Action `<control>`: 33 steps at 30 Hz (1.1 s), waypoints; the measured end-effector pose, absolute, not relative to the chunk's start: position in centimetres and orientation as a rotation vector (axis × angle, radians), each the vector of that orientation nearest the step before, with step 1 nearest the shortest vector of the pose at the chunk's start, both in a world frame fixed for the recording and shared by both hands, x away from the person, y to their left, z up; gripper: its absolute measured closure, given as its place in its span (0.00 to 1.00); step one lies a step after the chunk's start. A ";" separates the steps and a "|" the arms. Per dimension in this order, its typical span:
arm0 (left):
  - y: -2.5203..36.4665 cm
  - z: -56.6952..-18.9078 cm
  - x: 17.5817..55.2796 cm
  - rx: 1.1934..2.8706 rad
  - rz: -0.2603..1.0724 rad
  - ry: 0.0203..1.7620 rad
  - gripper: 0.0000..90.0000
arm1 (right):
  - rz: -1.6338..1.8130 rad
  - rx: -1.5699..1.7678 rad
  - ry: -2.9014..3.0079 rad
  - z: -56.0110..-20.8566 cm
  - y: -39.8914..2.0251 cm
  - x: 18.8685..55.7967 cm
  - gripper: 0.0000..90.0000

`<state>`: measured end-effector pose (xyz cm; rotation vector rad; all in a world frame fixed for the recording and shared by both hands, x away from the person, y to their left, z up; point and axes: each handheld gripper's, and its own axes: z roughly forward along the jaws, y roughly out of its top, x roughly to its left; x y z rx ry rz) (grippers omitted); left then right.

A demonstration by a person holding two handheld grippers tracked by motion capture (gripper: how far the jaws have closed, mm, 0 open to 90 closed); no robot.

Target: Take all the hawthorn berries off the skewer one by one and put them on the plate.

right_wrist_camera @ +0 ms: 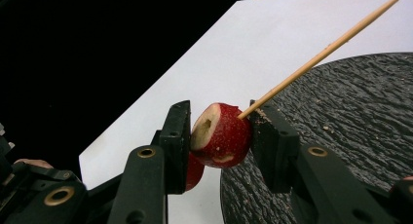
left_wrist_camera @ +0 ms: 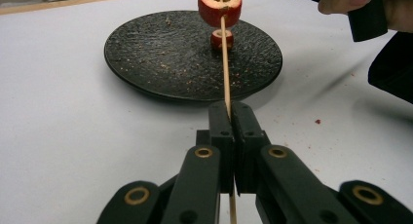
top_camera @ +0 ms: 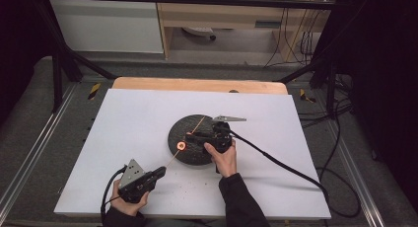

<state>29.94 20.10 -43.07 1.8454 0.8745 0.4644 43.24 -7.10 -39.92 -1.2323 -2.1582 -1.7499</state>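
A: Entry. My left claw [left_wrist_camera: 229,118] sits near the table's [top_camera: 128,118] near edge, toward its left corner, jaws clamped fast on the wooden skewer [left_wrist_camera: 225,63]. The skewer runs up and across to the black plate [left_wrist_camera: 160,58] at mid-table.

B: And the right?

A: Right claw [right_wrist_camera: 221,131] hovers over the plate, jaws pressed on a red fruit piece [right_wrist_camera: 221,135], cored, with the skewer tip at its flank. A second fruit piece [left_wrist_camera: 221,39] lies on the plate beneath. Crumbs dot plate and table.

B: Any labels or writing?

A: None I can read.
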 end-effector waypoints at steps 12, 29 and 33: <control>20.2 -42.9 29.8 1.837 0.468 0.868 0.98 | -1.779 -1.271 -2.162 -38.9 -7.8 43.7 0.69; 20.2 -42.8 29.7 1.827 0.479 0.861 0.98 | -1.805 -1.300 -2.130 -38.0 -8.6 44.6 0.71; 20.2 -42.9 29.7 1.827 0.483 0.862 0.98 | -1.809 -1.305 -2.127 -38.0 -8.6 44.5 0.71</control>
